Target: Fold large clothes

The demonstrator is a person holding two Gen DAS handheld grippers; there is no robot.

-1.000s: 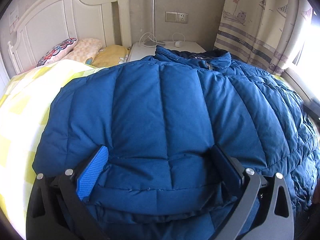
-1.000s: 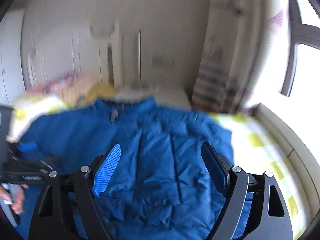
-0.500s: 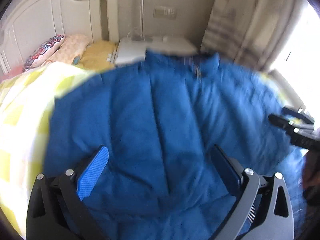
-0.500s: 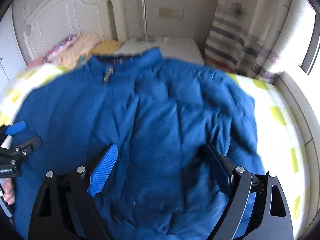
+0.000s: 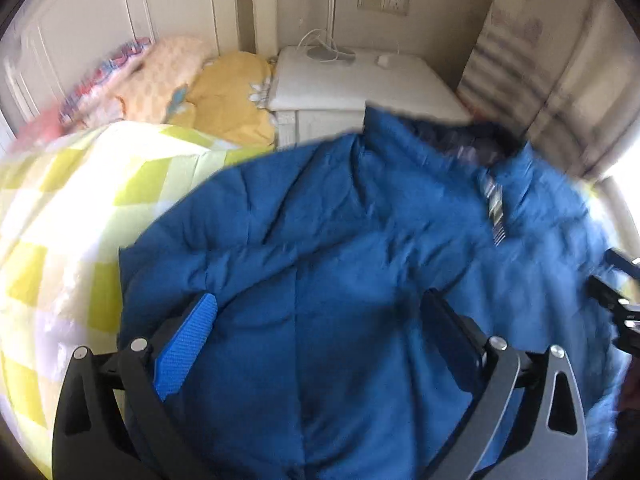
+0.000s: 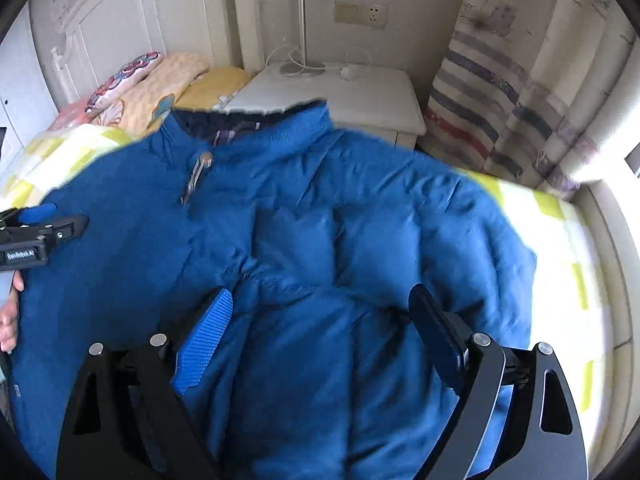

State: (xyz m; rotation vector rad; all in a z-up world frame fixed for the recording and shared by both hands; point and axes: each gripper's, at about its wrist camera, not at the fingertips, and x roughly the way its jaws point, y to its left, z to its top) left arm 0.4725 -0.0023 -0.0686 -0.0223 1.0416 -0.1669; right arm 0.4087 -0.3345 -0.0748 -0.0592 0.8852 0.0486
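A large blue quilted jacket [image 5: 360, 260] lies spread front-up on the bed, collar and zipper toward the headboard; it also fills the right wrist view [image 6: 320, 220]. My left gripper [image 5: 320, 328] is open and hovers over the jacket's left half, holding nothing. My right gripper [image 6: 320, 320] is open over the jacket's right half, holding nothing. The left gripper also shows at the left edge of the right wrist view [image 6: 40, 232], and the right gripper at the right edge of the left wrist view [image 5: 616, 296].
The bed has a yellow-and-white checked cover [image 5: 60, 220]. Pillows [image 5: 160, 76] lie by the white headboard [image 6: 120, 28]. A white nightstand [image 6: 340, 88] with a lamp base and cables stands behind the collar. A striped curtain [image 6: 500, 100] hangs at the right.
Both grippers have lifted and pulled back from the jacket, so more of it and the collar shows. The left gripper's jaws no longer press into the fabric.
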